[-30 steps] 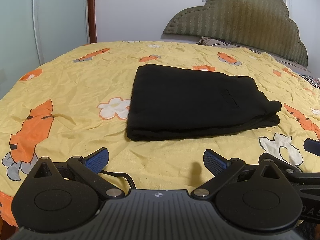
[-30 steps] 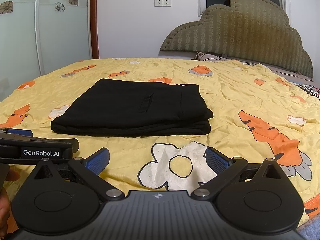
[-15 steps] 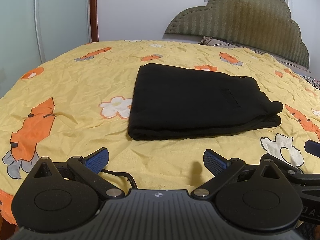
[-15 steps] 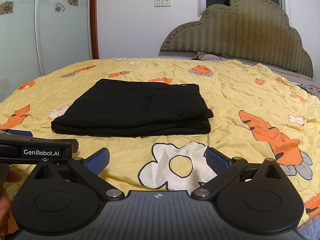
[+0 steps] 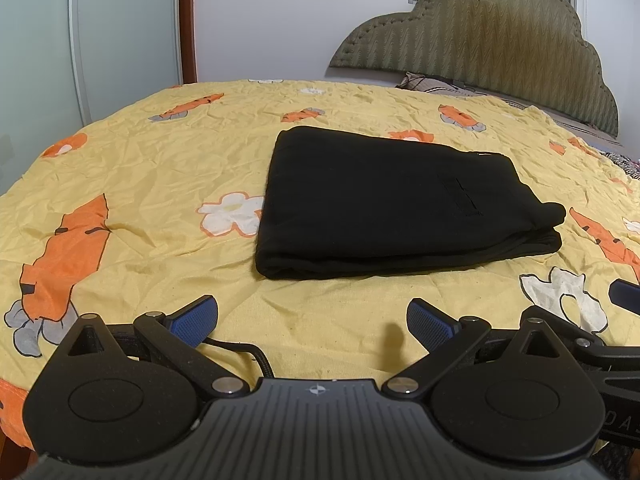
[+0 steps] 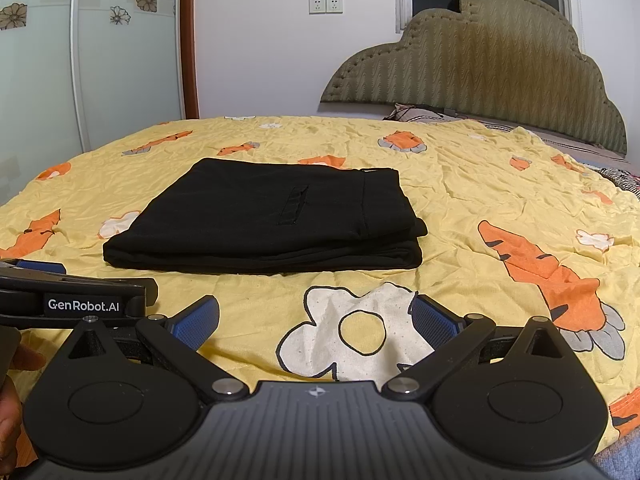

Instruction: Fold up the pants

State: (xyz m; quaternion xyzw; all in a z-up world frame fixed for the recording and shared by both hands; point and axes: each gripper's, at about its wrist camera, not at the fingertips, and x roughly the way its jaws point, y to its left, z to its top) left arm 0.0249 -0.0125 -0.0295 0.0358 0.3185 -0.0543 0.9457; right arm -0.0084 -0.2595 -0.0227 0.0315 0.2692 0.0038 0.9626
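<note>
Black pants lie folded into a flat rectangle on the yellow bedspread; they also show in the right wrist view. My left gripper is open and empty, held low over the bed a short way in front of the pants' near edge. My right gripper is open and empty too, in front of the pants and to their right. The left gripper's body shows at the left edge of the right wrist view.
The bedspread has orange carrot and white flower prints. A padded olive headboard stands at the back right, with a pillow below it. A glass wardrobe door and a wooden door frame are at the left.
The left gripper's view has shifted slightly, so the pants sit a little farther right and higher. The right gripper has not visibly moved. Both stay open.
</note>
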